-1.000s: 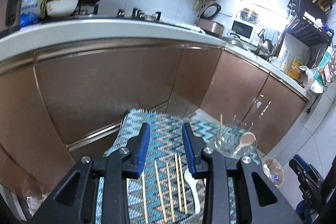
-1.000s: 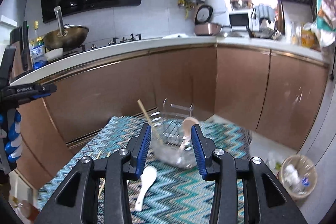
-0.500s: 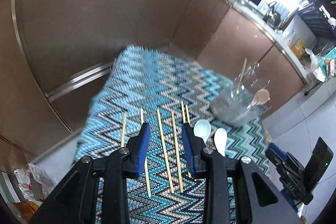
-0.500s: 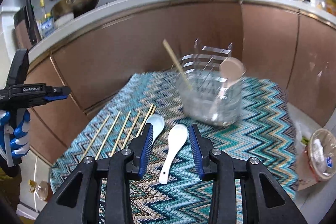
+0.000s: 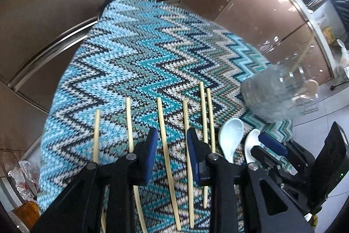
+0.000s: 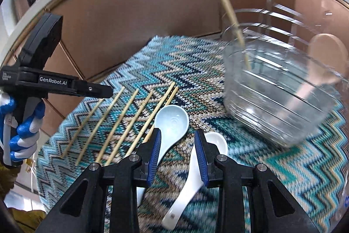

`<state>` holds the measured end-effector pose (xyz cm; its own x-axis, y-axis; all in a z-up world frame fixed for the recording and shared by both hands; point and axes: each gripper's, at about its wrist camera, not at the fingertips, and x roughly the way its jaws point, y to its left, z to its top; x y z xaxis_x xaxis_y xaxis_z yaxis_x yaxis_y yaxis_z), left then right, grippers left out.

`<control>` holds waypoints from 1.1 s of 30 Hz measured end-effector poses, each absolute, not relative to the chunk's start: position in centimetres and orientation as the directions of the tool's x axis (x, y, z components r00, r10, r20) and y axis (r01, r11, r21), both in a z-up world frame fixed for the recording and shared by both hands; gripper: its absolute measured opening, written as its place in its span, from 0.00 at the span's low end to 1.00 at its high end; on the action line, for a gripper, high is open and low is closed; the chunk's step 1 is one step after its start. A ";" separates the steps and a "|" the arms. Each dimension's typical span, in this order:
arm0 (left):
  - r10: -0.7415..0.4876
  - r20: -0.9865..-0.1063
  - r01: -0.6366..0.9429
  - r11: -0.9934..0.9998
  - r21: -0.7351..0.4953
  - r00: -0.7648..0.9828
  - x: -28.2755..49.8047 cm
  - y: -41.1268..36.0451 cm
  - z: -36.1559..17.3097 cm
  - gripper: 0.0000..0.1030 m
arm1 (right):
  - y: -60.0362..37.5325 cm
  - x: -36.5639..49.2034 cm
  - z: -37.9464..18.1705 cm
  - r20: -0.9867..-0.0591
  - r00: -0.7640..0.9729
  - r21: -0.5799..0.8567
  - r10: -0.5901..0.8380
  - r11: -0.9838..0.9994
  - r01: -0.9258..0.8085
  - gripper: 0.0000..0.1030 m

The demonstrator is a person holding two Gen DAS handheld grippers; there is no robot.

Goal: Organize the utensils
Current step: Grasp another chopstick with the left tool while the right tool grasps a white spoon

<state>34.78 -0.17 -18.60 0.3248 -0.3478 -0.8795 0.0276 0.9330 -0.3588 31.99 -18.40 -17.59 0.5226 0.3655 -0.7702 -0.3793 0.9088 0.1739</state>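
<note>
Nearest, the left claw [image 5: 170,151] hangs open over a chopstick [image 5: 166,156] whose length runs near to far, passing between the jaws. The right claw [image 6: 177,153], also open, hovers between two spoons [image 6: 172,123]. Far right stands the clear holder [image 6: 277,91].

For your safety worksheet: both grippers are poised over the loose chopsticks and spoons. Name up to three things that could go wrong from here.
1. The left gripper straddles one chopstick with neighbours close on both sides; closing may nudge or catch a second.
2. The two spoons lie side by side under the open right gripper; lifting one could knock the other.
3. The clear holder already holds a leaning chopstick and a wooden spoon; dropping more in might tip it.
</note>
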 end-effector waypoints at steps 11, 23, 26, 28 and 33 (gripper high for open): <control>-0.313 -0.919 -0.008 0.946 -0.324 0.238 38.0 -1.1 -21.0 0.21 | -17.3 36.4 -20.0 -0.824 0.440 0.142 0.357 0.882 -0.449 0.31; -0.292 -0.931 -0.017 0.953 -0.303 0.221 38.5 -1.0 -21.8 0.05 | -15.7 37.8 -20.9 -0.848 0.384 0.137 0.366 0.851 -0.508 0.13; -0.294 -0.924 -0.019 0.951 -0.308 0.242 37.9 -0.7 -21.6 0.05 | -15.6 37.4 -20.4 -0.841 0.404 0.121 0.360 0.853 -0.508 0.08; -0.303 -0.915 -0.013 0.948 -0.318 0.267 37.2 -0.6 -21.0 0.04 | -15.7 36.8 -20.0 -0.837 0.428 0.097 0.342 0.861 -0.499 0.07; -0.322 -0.881 0.015 0.941 -0.338 0.348 35.1 -0.3 -18.6 0.04 | -16.3 34.8 -18.5 -0.812 0.485 0.068 0.324 0.878 -0.473 0.05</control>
<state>35.12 -0.30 -18.58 0.3475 -0.3217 -0.8808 0.0150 0.9411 -0.3379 34.81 -16.31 -18.46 0.4852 0.3245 -0.8120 -0.4733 0.8783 0.0682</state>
